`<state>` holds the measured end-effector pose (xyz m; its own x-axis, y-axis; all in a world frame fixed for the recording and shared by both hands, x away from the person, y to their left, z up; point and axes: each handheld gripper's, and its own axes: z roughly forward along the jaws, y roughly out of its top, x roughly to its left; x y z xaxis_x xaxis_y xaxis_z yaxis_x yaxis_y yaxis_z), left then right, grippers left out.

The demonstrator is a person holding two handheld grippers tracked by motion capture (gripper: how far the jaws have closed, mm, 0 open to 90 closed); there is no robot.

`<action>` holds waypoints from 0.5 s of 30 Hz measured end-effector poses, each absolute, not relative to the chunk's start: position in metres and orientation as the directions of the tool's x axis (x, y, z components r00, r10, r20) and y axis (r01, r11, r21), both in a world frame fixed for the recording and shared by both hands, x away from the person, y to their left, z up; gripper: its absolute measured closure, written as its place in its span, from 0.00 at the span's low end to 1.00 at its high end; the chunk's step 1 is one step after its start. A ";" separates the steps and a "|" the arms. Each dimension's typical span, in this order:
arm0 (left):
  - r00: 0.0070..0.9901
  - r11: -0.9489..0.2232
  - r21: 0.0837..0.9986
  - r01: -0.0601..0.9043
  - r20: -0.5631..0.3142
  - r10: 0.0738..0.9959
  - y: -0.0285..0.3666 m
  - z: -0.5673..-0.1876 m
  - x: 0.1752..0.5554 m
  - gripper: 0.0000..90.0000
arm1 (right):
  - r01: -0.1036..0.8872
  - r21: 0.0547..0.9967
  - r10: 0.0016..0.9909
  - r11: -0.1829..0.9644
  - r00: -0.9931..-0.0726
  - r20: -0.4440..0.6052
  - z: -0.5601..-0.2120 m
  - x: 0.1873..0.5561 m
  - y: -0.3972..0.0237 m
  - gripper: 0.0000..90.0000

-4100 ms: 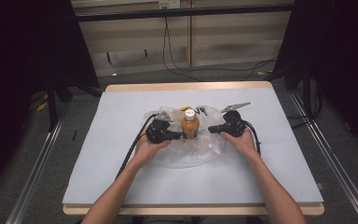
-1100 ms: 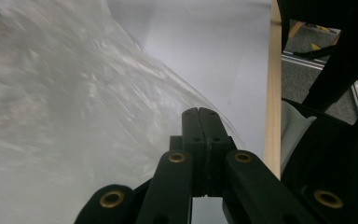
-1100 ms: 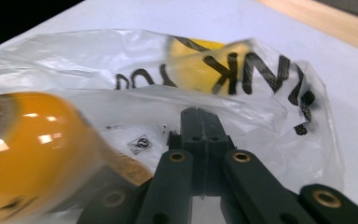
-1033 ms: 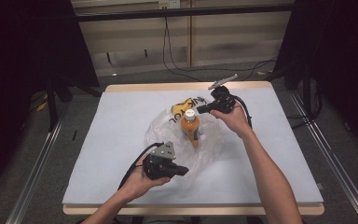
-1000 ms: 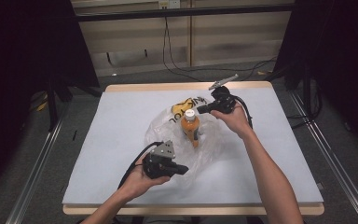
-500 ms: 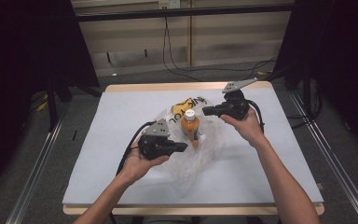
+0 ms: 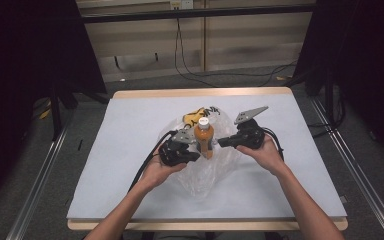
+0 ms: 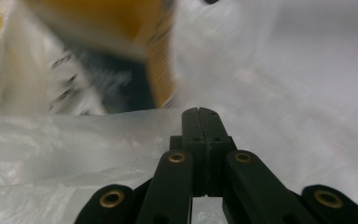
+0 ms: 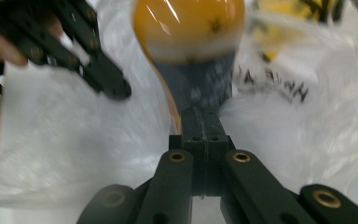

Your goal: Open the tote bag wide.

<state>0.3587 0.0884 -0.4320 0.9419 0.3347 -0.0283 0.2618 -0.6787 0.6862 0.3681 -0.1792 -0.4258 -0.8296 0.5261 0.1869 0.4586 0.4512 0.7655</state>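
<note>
Now both hand-held grippers, left [image 7: 192,156] and right [image 7: 223,143], jaws shut and empty, flank the bottle [image 7: 204,137] standing in the bag [image 7: 202,172] mid-desk; next, each must open to pinch the plastic.

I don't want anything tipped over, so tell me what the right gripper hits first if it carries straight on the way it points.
Most likely the orange bottle. The right gripper, jaws shut, points at its dark label just ahead, with the clear plastic bag crumpled around it. The picture is blurred, so bag film may come first.
</note>
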 end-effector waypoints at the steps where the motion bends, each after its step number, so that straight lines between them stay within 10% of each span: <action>1: 0.935 -0.657 0.697 0.287 -0.057 0.349 0.090 -0.435 0.361 1.00 | 0.471 0.755 0.530 0.456 -0.825 0.195 -0.431 0.370 -0.177 1.00; 15: 0.922 -0.737 0.591 0.330 -0.032 0.387 0.121 -0.468 0.381 1.00 | 0.540 0.630 0.580 0.559 -0.797 0.169 -0.477 0.391 -0.170 1.00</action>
